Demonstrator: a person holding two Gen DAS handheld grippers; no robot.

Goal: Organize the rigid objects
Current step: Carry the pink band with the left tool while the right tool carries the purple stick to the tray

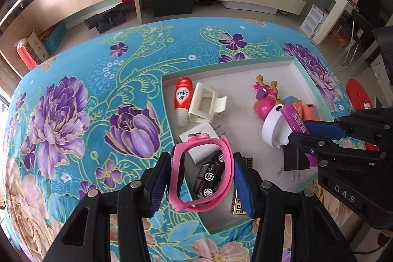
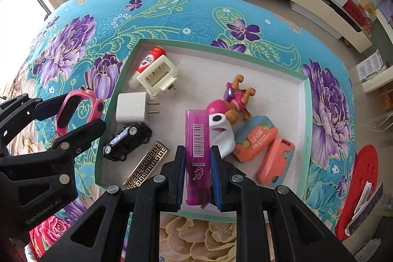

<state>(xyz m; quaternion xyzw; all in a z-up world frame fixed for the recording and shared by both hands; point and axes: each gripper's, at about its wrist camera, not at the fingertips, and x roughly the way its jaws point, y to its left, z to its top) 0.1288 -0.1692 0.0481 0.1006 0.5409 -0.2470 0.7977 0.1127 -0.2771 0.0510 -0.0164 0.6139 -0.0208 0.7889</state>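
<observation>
My left gripper (image 1: 201, 181) is shut on a pink watch band (image 1: 227, 163), held above the left edge of a shallow white tray (image 1: 289, 65). It also shows in the right wrist view (image 2: 63, 114) with the band (image 2: 73, 104). My right gripper (image 2: 197, 176) is shut on a purple lighter (image 2: 197, 146), held over the tray (image 2: 303, 90); it shows in the left wrist view (image 1: 314, 136) too. In the tray lie a black toy car (image 2: 127, 139), a white charger (image 2: 131, 107), a cream plug adapter (image 2: 159, 75), a red-white tube (image 2: 149, 59), a pink toy dog (image 2: 231, 102) and orange erasers (image 2: 265, 146).
The tray sits on a table covered with a teal flowered cloth (image 2: 172, 14). A gold patterned strip (image 2: 147, 163) lies at the tray's near edge. A white curved piece (image 2: 223, 134) lies beside the lighter. A red stool (image 2: 361, 188) stands at the right. Cabinets and boxes line the far wall.
</observation>
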